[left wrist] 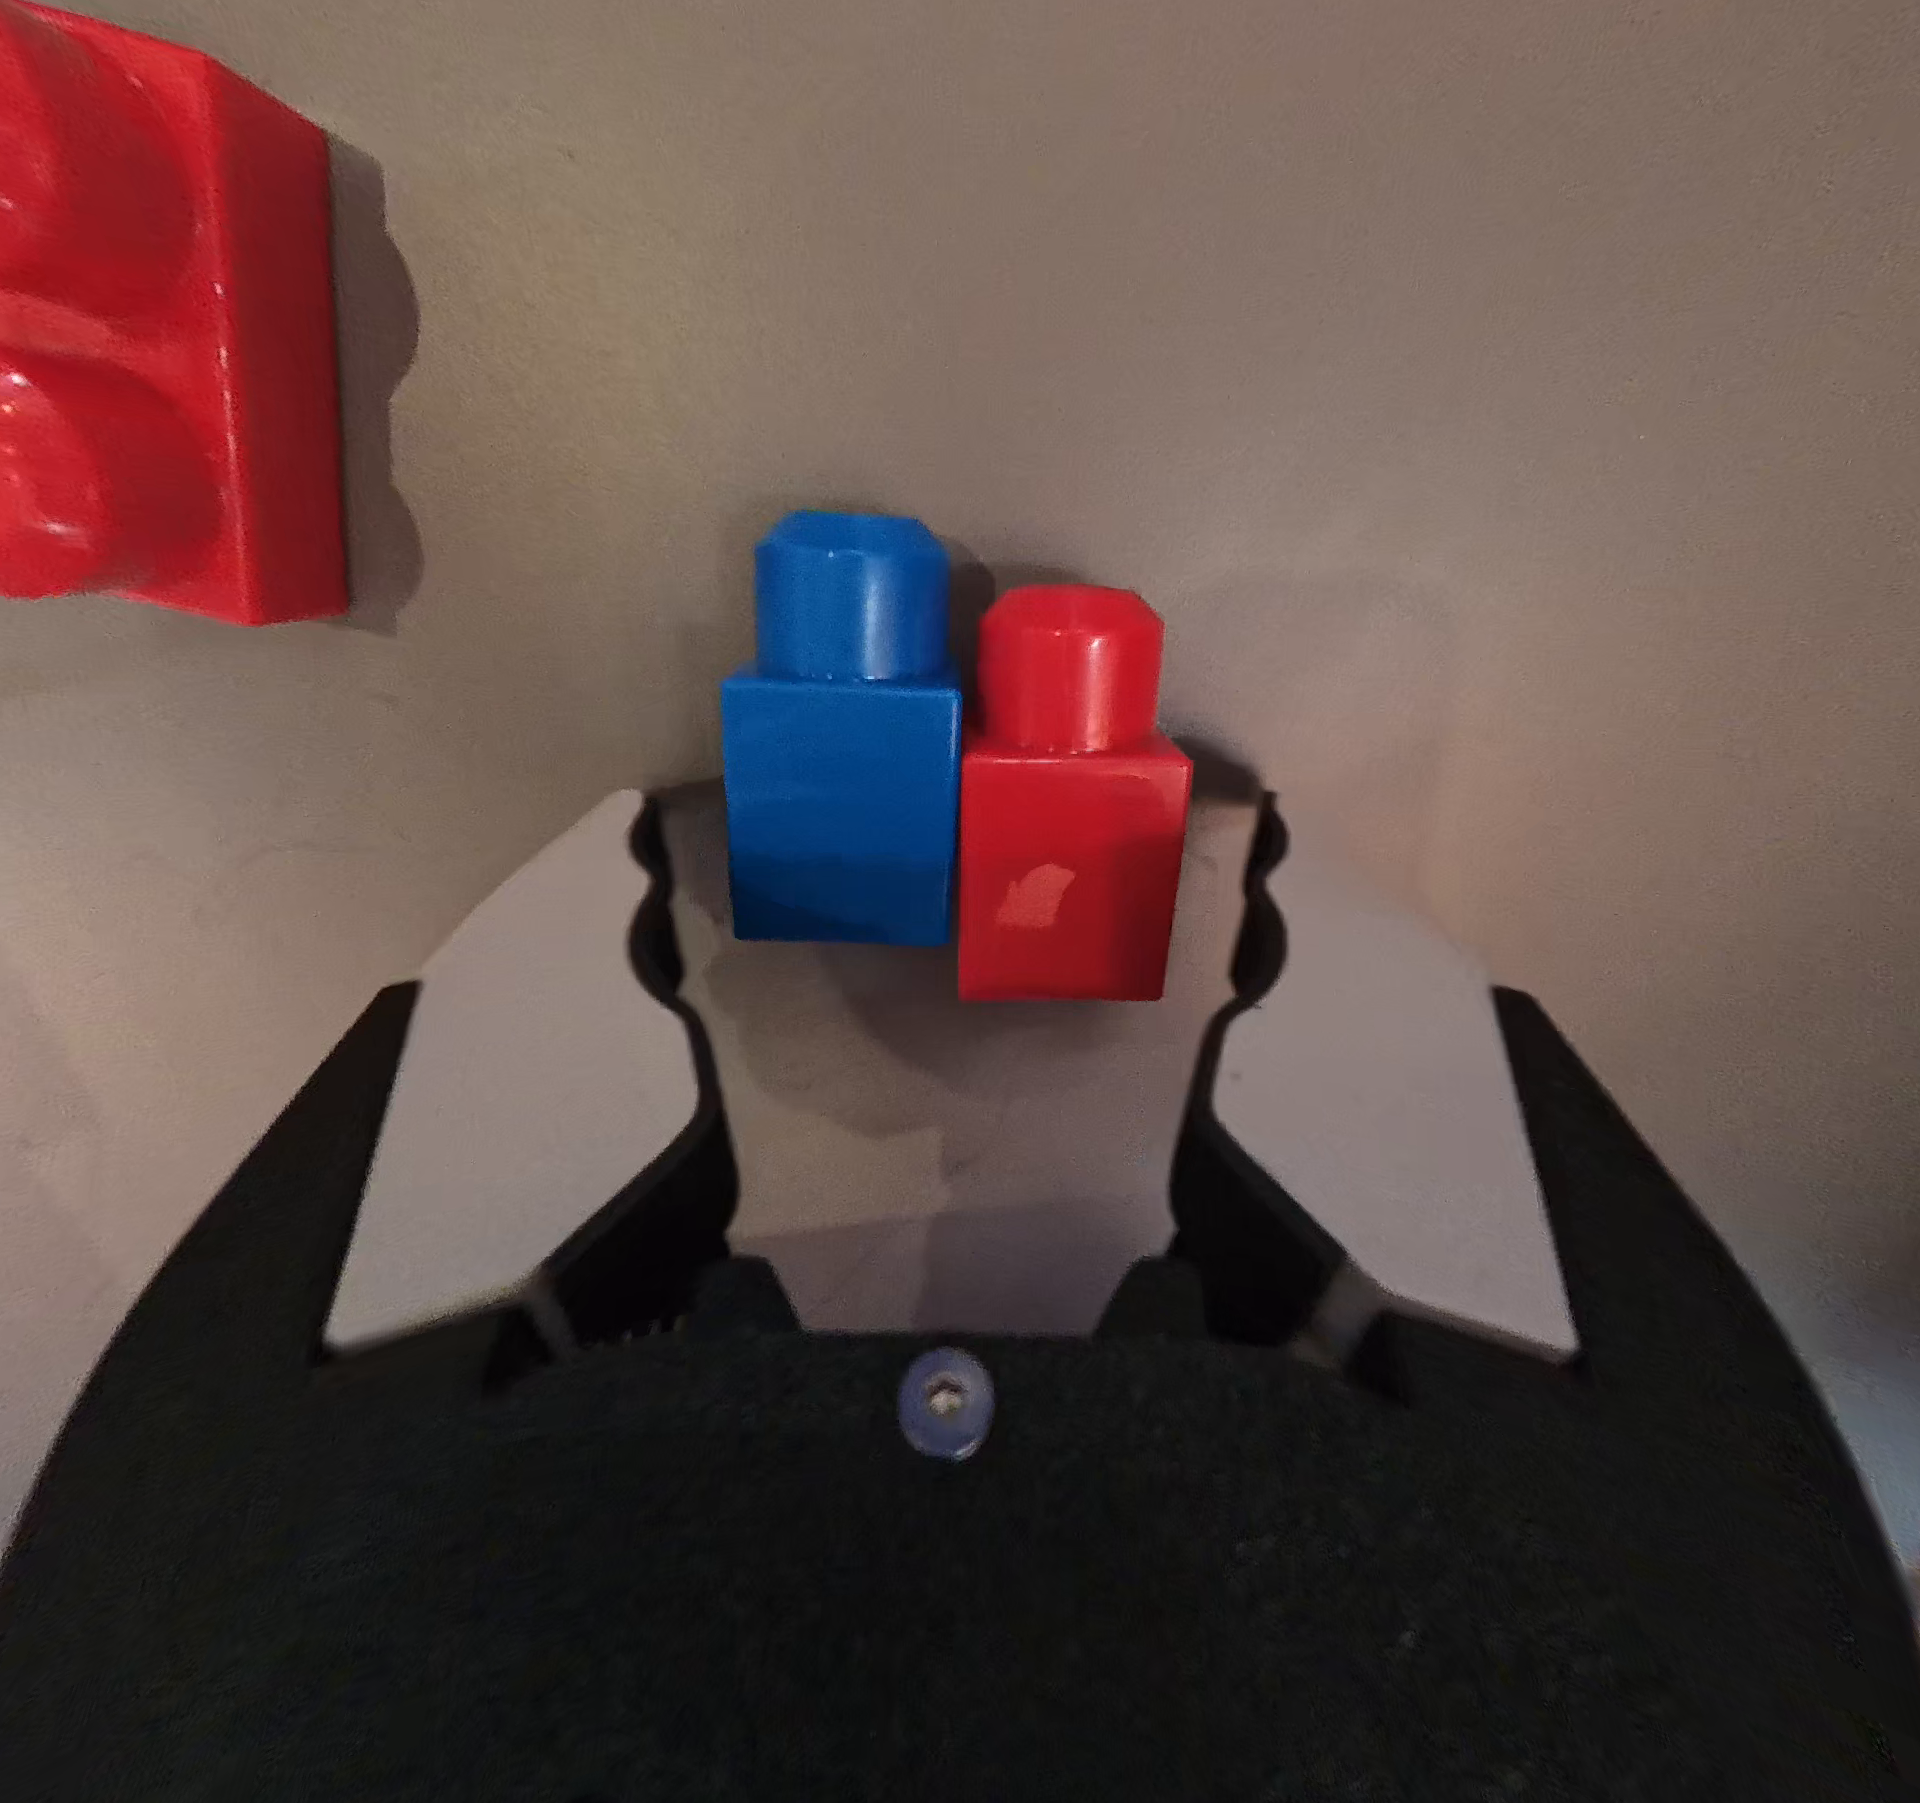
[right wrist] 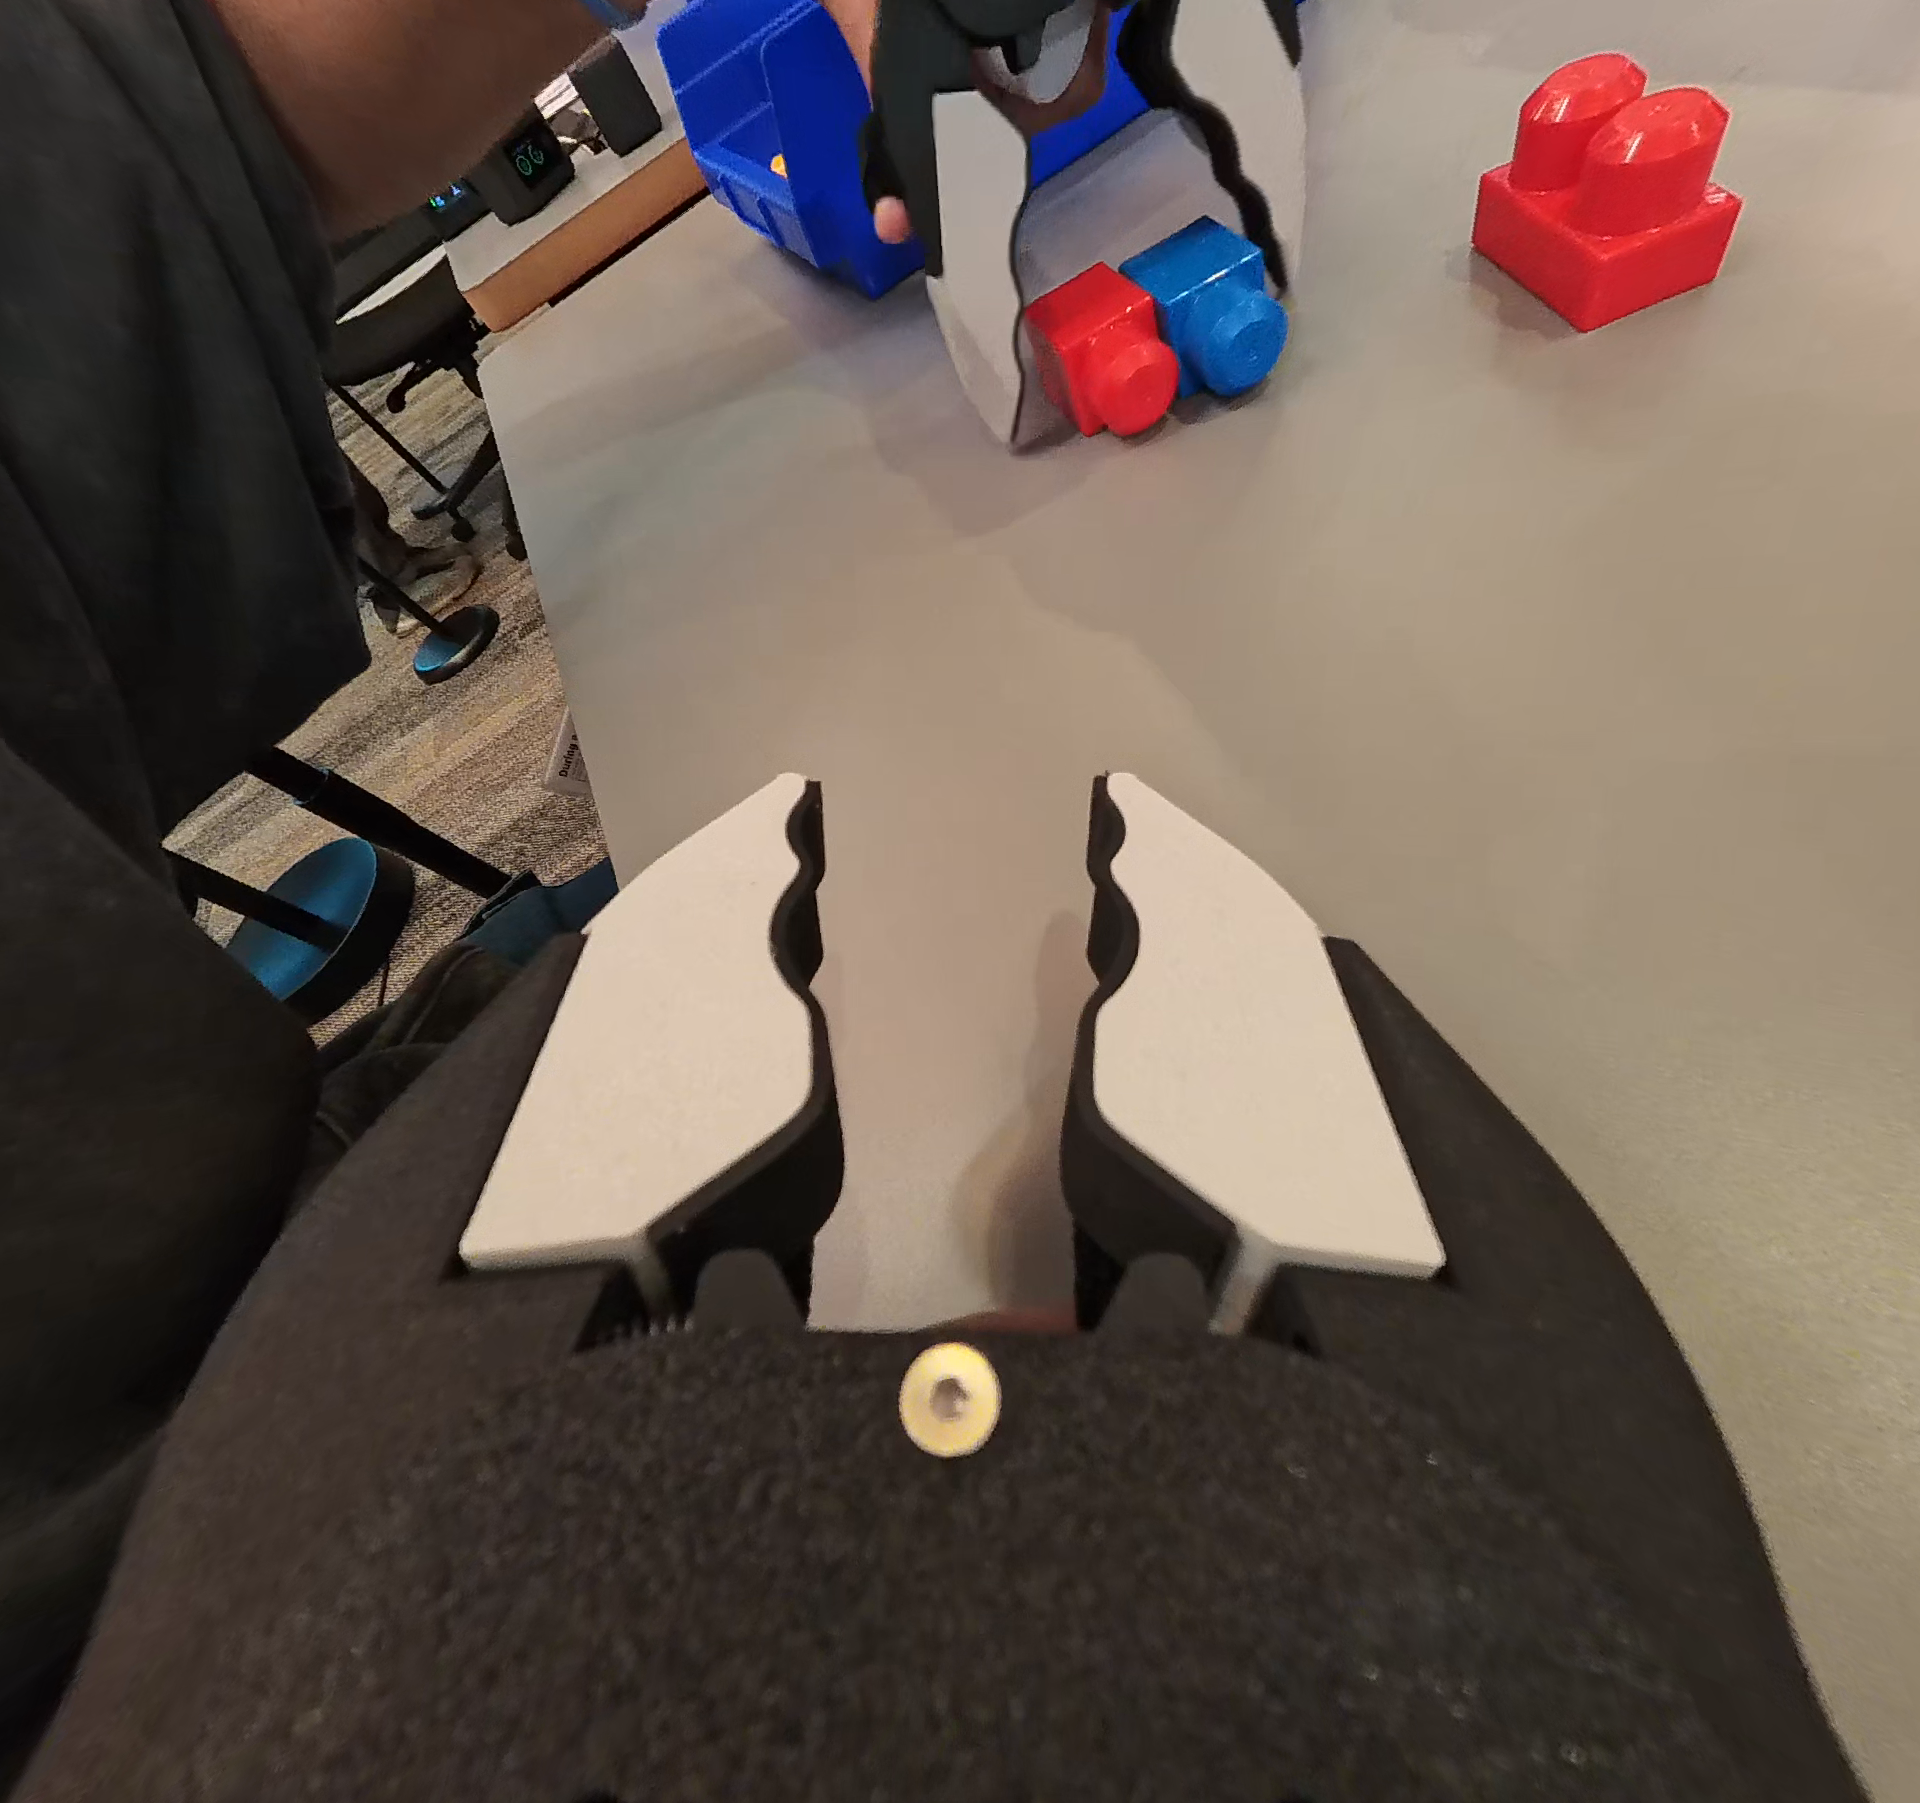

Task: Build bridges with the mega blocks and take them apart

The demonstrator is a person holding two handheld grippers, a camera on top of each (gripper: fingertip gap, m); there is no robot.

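With its jaws spread around the small blue plastic single-stud block (left wrist: 844,797) and small red plastic single-stud block (left wrist: 1070,870) lying at frame centre, the left gripper (left wrist: 951,808) should, I judge, close squarely on both. The right gripper (right wrist: 954,797) waits open, empty.

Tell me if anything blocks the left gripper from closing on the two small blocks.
Nothing visible does. The left gripper is open, its fingers either side of the small blue block and small red block, which lie side by side on the table. The large red block sits well aside.
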